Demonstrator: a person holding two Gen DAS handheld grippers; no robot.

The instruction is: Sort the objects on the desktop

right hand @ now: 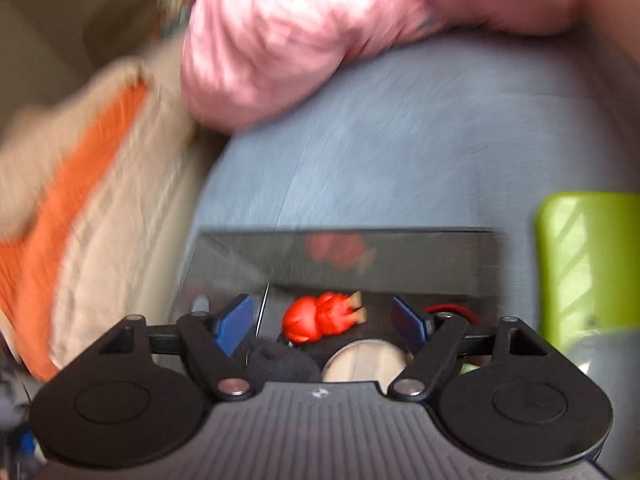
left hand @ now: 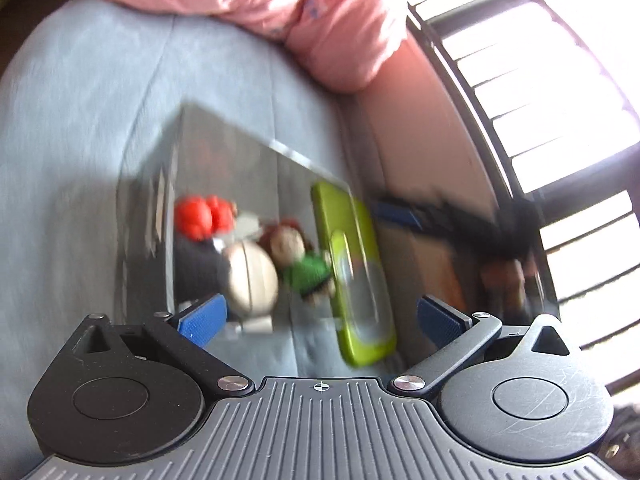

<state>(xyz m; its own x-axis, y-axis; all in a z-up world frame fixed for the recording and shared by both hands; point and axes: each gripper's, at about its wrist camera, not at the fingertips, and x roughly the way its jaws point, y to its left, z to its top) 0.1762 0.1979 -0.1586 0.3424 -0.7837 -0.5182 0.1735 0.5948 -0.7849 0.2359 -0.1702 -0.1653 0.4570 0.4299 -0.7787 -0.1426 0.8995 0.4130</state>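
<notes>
A clear plastic box point(left hand: 256, 144) stands on a blue cloth point(left hand: 80, 120). Inside lie a red toy point(left hand: 200, 216), a dark soft thing point(left hand: 196, 268), a round whitish thing point(left hand: 252, 276) and a small doll in green point(left hand: 304, 260). A lime-green lid point(left hand: 352, 264) leans at the box's right side. My left gripper point(left hand: 320, 320) hangs open just before the box, holding nothing. My right gripper point(right hand: 322, 320) is open over the box, the red toy point(right hand: 320, 318) lying between its blue pads point(right hand: 236, 320) without touching them. The box wall point(right hand: 360, 256) and green lid point(right hand: 588, 264) show beyond.
Pink cloth point(left hand: 280, 0) is bunched at the far edge of the blue cloth. An orange and beige cushion point(right hand: 80, 184) lies left of the box. A barred window point(left hand: 520, 80) fills the right. The right gripper shows as a dark blur point(left hand: 460, 220) beyond the green lid.
</notes>
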